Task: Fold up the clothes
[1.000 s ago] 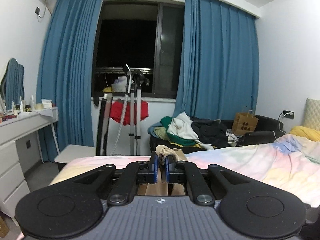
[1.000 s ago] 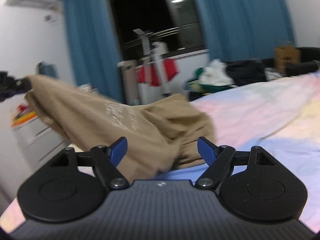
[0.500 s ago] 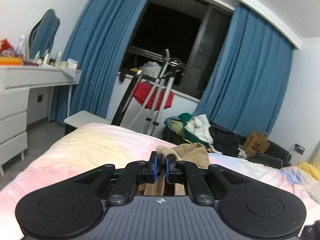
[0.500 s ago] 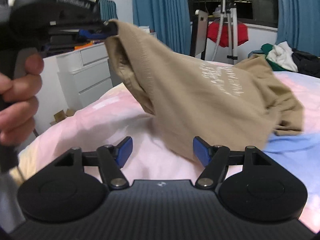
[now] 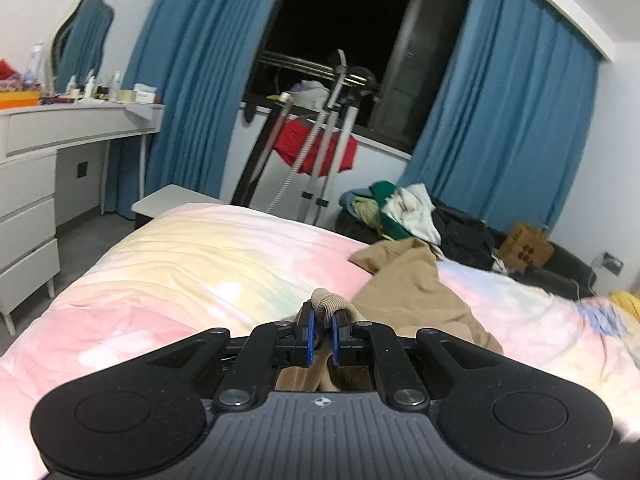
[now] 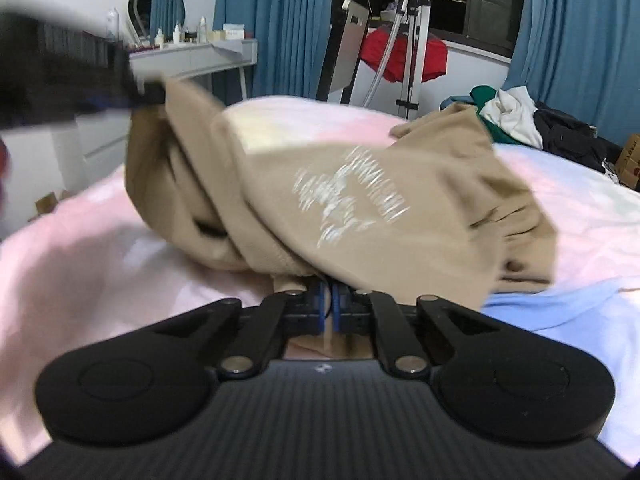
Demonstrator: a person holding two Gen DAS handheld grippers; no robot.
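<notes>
Tan garment lies crumpled on the pastel pink, yellow and blue bedspread in the left wrist view, trailing from the far side of the bed back toward the camera. The left hand-held gripper is nearly closed, its 2 blue pads pinching a ribbed tan edge of the garment that bulges up just above the fingertips. Beyond the bed stand blue curtains on either side of a dark window, a metal stand with red cloth draped on it, and a heap of mixed clothes on a dark seat. A white dresser with bottles and a mirror stands at the left.

In the right wrist view the tan garment is stretched between the 2 tools, showing a pale, blurred print on its upper face. Its lower part sags onto the pink area of the bedspread. The right hand-held gripper has its pads drawn together on a fold of the garment's near hem, cloth showing between and behind them. At the upper left, the blurred left hand-held gripper holds another corner raised above the bed. The red cloth and clothes heap appear behind.
</notes>
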